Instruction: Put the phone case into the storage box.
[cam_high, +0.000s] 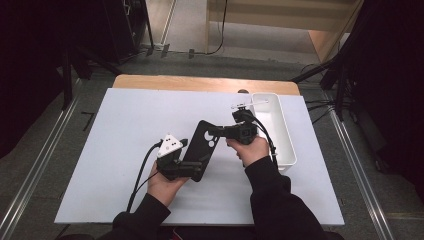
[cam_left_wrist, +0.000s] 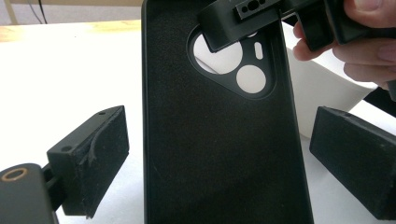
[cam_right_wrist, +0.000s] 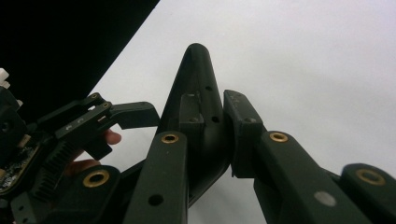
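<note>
A black phone case with round camera cut-outs is held up off the white table, tilted. My right gripper is shut on its upper edge near the cut-outs; in the right gripper view the two pads pinch the case rim. My left gripper is at the case's lower end, open. In the left gripper view its pads stand wide on either side of the case, with a gap showing on the left side. The right gripper's jaw shows at the top of that view.
A white rectangular tray lies just right of my right hand, near the table's right edge. The white tabletop has free room on the left and at the back. Dark stands and cables line the floor around the table.
</note>
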